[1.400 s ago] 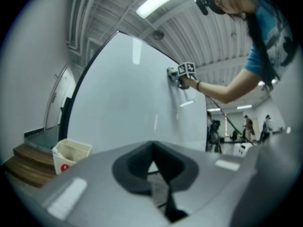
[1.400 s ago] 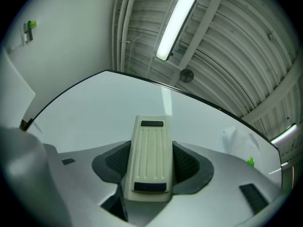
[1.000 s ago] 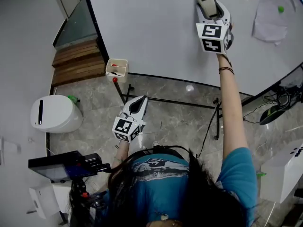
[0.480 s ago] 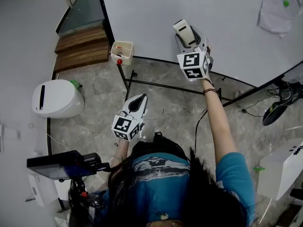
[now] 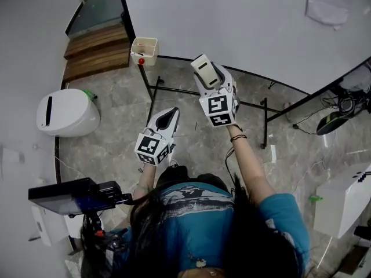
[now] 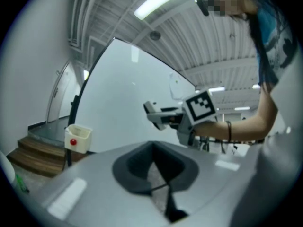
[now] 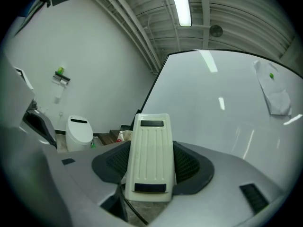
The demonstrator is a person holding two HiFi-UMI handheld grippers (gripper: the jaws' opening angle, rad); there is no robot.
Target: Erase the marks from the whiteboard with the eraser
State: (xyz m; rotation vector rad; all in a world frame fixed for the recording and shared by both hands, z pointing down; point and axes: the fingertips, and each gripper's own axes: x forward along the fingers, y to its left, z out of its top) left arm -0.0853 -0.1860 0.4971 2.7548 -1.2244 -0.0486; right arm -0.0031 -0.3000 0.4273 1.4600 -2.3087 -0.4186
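Note:
The whiteboard (image 5: 243,28) fills the top of the head view, and I see no marks on the part that shows. My right gripper (image 5: 208,77) is shut on the cream ribbed eraser (image 5: 204,71). It hangs below the board's lower edge, over the floor and off the surface. In the right gripper view the eraser (image 7: 150,157) stands between the jaws with the board (image 7: 213,108) beyond it. My left gripper (image 5: 170,117) is lower and to the left, shut and holding nothing. The left gripper view shows its jaws together, with the eraser (image 6: 154,115) ahead.
A sheet of paper (image 5: 329,2) with a green magnet hangs at the board's upper right. A cream tray (image 5: 144,48) sits at the board's lower left corner. Black stand legs (image 5: 174,91), a white bin (image 5: 66,113), wooden steps (image 5: 95,51) and cables (image 5: 342,120) lie below.
My right gripper has come down and left off the whiteboard with the eraser, and now hangs below the board's edge. The left gripper has barely moved.

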